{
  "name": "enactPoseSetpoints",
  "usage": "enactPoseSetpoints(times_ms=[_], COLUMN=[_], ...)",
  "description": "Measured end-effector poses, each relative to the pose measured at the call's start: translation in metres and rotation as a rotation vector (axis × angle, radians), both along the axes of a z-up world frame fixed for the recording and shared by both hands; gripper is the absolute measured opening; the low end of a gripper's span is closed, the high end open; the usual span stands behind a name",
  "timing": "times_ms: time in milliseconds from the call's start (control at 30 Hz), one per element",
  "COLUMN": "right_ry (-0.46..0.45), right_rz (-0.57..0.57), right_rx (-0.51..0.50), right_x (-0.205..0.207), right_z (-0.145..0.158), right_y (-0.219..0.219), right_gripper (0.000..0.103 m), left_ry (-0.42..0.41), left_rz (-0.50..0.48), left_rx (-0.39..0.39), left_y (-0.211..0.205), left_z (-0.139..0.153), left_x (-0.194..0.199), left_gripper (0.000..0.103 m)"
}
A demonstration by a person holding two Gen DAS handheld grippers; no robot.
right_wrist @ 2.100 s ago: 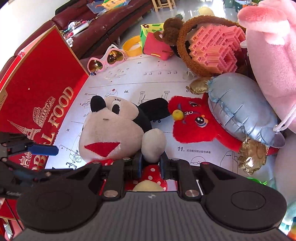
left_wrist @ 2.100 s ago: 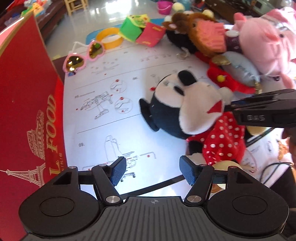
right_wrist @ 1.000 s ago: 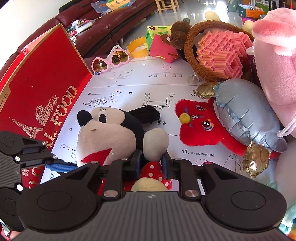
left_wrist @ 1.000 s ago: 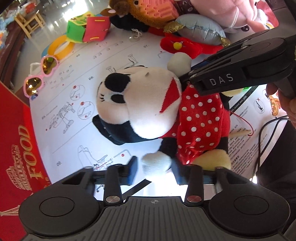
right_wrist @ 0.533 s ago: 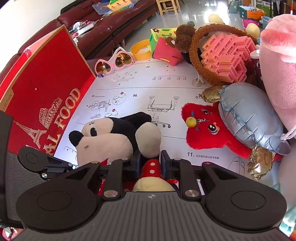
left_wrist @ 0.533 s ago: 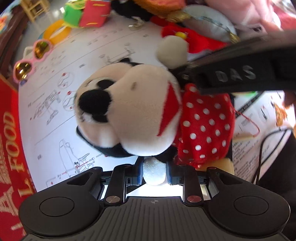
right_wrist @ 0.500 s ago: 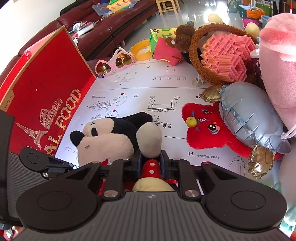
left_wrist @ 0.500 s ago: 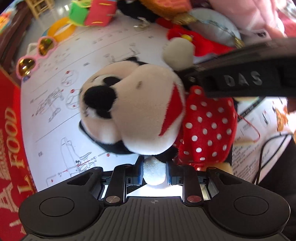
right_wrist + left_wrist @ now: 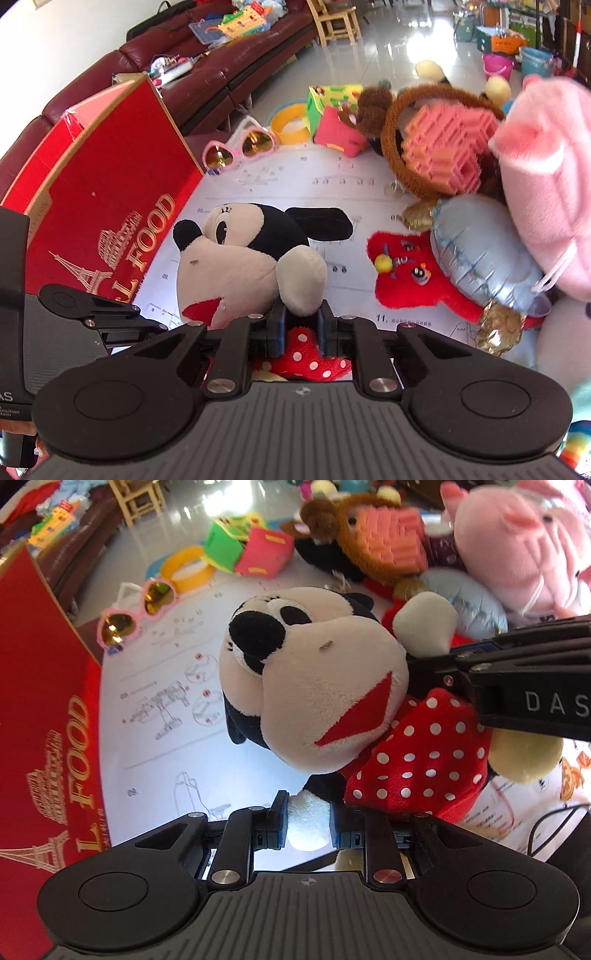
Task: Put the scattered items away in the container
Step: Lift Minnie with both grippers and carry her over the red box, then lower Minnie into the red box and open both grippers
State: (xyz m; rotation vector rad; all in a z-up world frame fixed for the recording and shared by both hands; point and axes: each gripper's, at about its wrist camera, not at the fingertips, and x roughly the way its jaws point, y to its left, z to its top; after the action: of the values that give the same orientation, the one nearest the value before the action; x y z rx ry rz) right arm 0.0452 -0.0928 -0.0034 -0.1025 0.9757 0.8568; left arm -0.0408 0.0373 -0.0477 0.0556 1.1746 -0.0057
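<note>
Left tongs [image 9: 307, 825] clamped on a white paw of the mouse doll [image 9: 325, 686], jaws just closed in on it; right tongs [image 9: 300, 325] pinching its other arm below the cream hand. Doll hanging between both, over the white printed sheet [image 9: 155, 746] on the surface. Red box [image 9: 107, 206] upright at left. Beyond: heart sunglasses [image 9: 240, 149], yellow ring [image 9: 290, 127], red plush [image 9: 402, 273], pink pig [image 9: 517, 550].

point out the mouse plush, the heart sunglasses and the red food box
mouse plush [image 9: 317, 686]: left wrist view, on its cream muzzle.
heart sunglasses [image 9: 240, 149]: right wrist view, on the pink frame between the two lenses.
red food box [image 9: 107, 206]: right wrist view, on its red printed side.
</note>
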Motion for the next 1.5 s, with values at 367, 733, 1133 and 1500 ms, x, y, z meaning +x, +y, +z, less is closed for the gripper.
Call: enactPoseSetpoints(times_ms=[367, 733, 1133, 1500], right_ry=[-0.242, -0.342, -0.337, -0.289], right_rz=[0.105, 0.373, 0.379, 0.352], right_rx=[0.152, 0.245, 0.144, 0.078], right_x=[-0.021, -0.071, -0.07, -0.075], right_z=[0.126, 0.191, 0.155, 0.123], right_y=[0.039, 0.197, 0.302, 0.273], right_gripper=[0.018, 0.018, 0.071, 0.077], left_ry=[-0.258, -0.385, -0.25, -0.226], left_rz=[0.097, 0.447, 0.682, 0.599], left_rx=[0.06, 0.205, 0.173, 0.177], left_y=[0.046, 0.191, 0.313, 0.272], left_z=[0.126, 0.204, 0.166, 0.138], left_x=[-0.008, -0.061, -0.062, -0.053], left_gripper=[0.02, 0.021, 0.062, 0.077])
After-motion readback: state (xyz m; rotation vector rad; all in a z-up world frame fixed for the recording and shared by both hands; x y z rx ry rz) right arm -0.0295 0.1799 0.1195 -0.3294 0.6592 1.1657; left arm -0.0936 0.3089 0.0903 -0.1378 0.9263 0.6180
